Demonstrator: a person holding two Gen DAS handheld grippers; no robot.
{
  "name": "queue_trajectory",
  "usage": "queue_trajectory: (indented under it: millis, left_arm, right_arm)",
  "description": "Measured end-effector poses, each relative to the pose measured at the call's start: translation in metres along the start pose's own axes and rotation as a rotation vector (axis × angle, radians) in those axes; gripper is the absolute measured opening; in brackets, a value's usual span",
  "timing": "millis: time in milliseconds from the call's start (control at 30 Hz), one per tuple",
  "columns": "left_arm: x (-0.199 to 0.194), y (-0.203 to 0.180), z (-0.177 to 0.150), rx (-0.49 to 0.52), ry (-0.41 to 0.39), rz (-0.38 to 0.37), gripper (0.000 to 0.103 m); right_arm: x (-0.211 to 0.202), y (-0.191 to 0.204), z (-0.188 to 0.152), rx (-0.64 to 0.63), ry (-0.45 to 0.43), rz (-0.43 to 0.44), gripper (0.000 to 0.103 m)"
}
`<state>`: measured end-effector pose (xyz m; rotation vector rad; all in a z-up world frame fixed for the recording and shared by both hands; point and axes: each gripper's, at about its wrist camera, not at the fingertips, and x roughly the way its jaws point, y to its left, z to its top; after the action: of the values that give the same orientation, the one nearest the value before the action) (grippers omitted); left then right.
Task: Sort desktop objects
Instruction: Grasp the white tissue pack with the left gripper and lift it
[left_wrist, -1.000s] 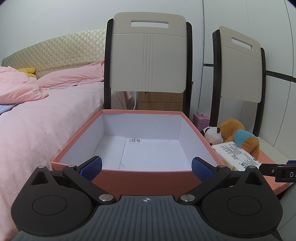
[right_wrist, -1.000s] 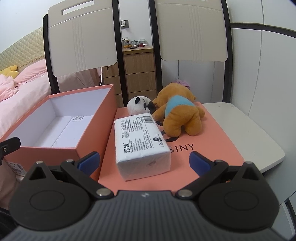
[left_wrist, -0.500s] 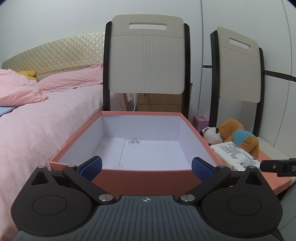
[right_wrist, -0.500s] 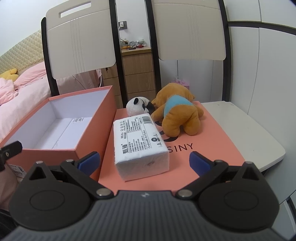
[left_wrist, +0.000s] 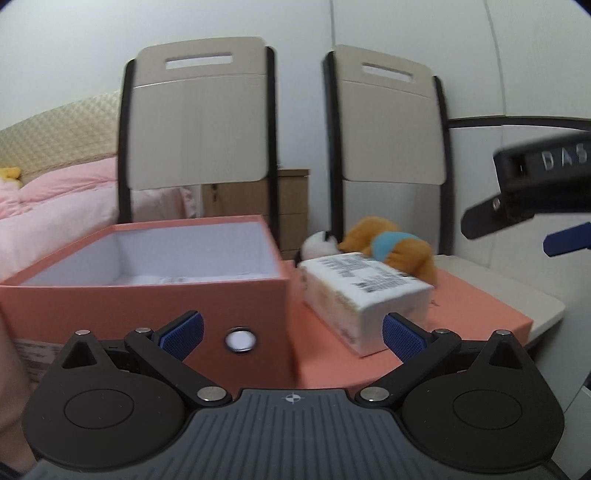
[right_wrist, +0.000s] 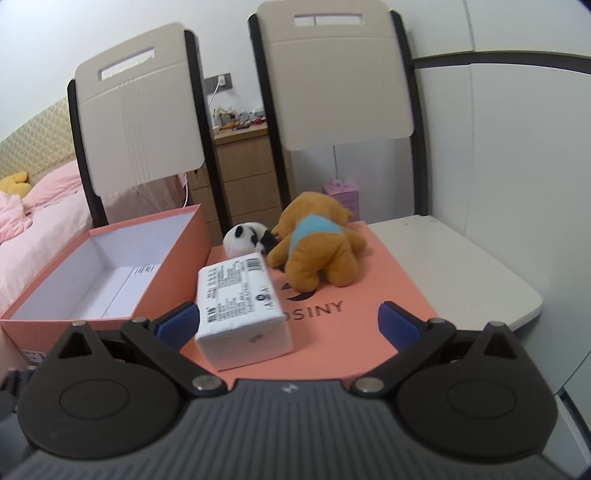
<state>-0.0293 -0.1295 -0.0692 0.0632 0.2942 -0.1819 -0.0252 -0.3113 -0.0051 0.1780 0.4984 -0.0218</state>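
Note:
An open pink box (left_wrist: 155, 280) (right_wrist: 110, 273) with a white inside stands at the left. To its right a white tissue pack (left_wrist: 364, 291) (right_wrist: 240, 306) lies on a flat pink lid (right_wrist: 343, 306). Behind it lie an orange plush dog (right_wrist: 317, 251) (left_wrist: 391, 247) and a small panda plush (right_wrist: 245, 238) (left_wrist: 317, 247). My left gripper (left_wrist: 291, 334) is open and empty, low in front of the box's near right corner. My right gripper (right_wrist: 288, 321) is open and empty, just before the tissue pack; it also shows at the right edge of the left wrist view (left_wrist: 532, 199).
Two beige chair backs (right_wrist: 147, 110) (right_wrist: 332, 77) stand behind the table. A wooden drawer unit (right_wrist: 247, 173) is between them. A pink bed (right_wrist: 33, 210) lies at the left. The white table top (right_wrist: 454, 273) shows right of the lid.
My left gripper has swung right and dropped, now facing the box's front corner and the tissue pack. My right gripper has moved forward and up, closer to the tissue pack.

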Motion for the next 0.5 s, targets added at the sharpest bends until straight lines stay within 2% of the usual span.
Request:
queue_trajectory:
  millis: [67,167,367,500]
  left_arm:
    - [0.007,-0.015,-0.003,0.030,-0.008,-0.024,0.103]
    - [0.023,-0.037,-0.003,0.061,-0.005,-0.007,0.103]
    - [0.057,-0.060,0.002,-0.007,0.036,-0.027,0.103]
    - [0.074,-0.074,0.003,-0.029,0.028,0.023,0.103]
  right_arm:
    - [-0.006,-0.009,0.000,0.010,-0.011,-0.007,0.103]
    - [-0.014,-0.025,-0.002,0.034,-0.022,-0.025,0.103]
    - [-0.025,-0.050,-0.012,0.062,-0.012,-0.049,0.103]
    - [-0.033,-0.061,-0.015,0.060,-0.017,-0.040,0.103]
